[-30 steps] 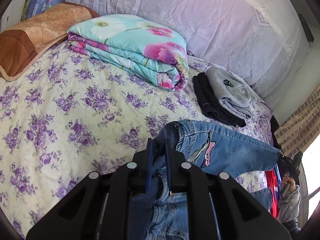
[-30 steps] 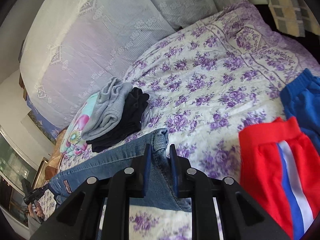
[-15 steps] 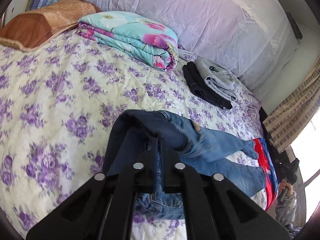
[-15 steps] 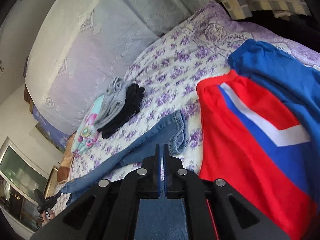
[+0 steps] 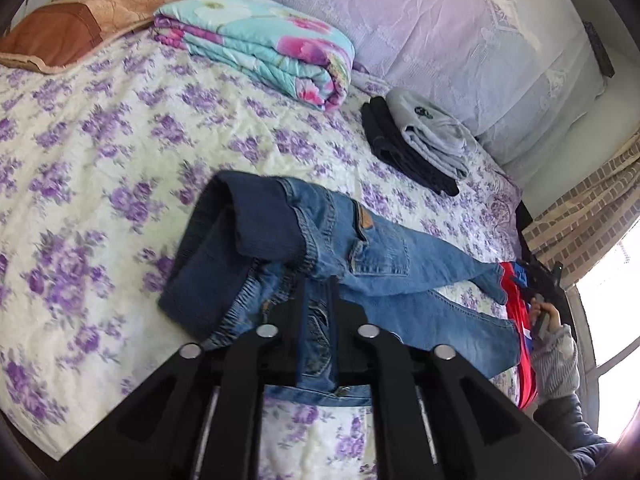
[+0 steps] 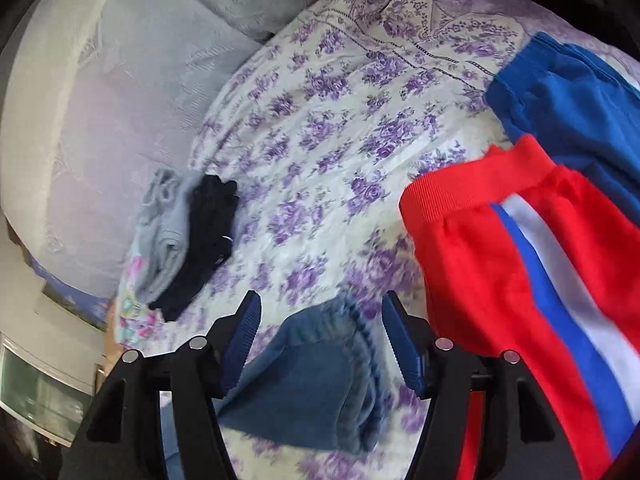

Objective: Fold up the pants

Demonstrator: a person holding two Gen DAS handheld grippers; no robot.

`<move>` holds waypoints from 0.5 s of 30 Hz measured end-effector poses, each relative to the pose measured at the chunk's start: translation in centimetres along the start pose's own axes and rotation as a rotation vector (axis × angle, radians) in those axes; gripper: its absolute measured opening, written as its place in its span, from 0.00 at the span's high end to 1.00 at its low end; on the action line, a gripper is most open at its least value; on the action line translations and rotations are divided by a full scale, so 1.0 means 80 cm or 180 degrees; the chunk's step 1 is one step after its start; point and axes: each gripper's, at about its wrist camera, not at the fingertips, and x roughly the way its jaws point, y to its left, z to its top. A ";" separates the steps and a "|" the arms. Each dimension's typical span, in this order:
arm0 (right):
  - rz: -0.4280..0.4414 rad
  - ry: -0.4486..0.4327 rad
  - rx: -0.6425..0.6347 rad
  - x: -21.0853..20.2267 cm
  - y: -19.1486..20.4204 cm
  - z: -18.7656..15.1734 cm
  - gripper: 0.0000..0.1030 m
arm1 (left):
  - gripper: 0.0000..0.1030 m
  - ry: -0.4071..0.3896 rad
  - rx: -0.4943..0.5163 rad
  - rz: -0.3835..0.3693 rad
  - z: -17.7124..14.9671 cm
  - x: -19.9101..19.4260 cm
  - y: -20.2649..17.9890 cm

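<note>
Blue jeans (image 5: pixel 384 256) lie stretched across the purple-flowered bedspread (image 5: pixel 100 152), waist end bunched near me, legs running right. My left gripper (image 5: pixel 318 292) is shut on the waist fabric of the jeans. In the right wrist view my right gripper (image 6: pixel 322 316) is open, its blue pads (image 6: pixel 242 336) either side of the jeans leg cuff (image 6: pixel 320 376), which lies loose on the bed between them.
A folded floral quilt (image 5: pixel 264 44) and a brown pillow (image 5: pixel 80 20) lie at the bed head. A stack of folded grey and black clothes (image 5: pixel 420 144) sits by the wall. Red pants with blue-white stripe (image 6: pixel 520 300) and blue pants (image 6: pixel 568 92) lie at the right.
The jeans have been lowered and spread on the bed. My right gripper has opened and let go of the leg cuff. My left gripper stays shut on the waist.
</note>
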 end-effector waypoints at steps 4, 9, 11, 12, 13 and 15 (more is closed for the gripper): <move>0.0091 0.0160 -0.0088 0.025 -0.007 -0.008 0.40 | 0.55 0.0091 -0.0116 -0.0008 -0.004 0.013 -0.008; 0.0386 0.0082 -0.0312 0.013 0.009 -0.029 0.93 | 0.33 0.0108 -0.0294 -0.0113 0.001 0.018 -0.017; 0.0461 0.0007 -0.0373 -0.003 0.019 -0.034 0.93 | 0.32 0.0105 -0.0393 -0.0163 0.008 0.024 -0.018; 0.0500 -0.0028 -0.0391 -0.012 0.024 -0.037 0.93 | 0.32 0.0116 -0.0433 -0.0174 0.012 0.028 -0.017; 0.0526 -0.0073 -0.0420 -0.024 0.029 -0.040 0.93 | 0.32 0.0131 -0.0467 -0.0162 0.017 0.033 -0.016; 0.0559 -0.0127 -0.0480 -0.044 0.038 -0.040 0.93 | 0.32 0.0163 -0.0584 -0.0130 0.024 0.044 -0.010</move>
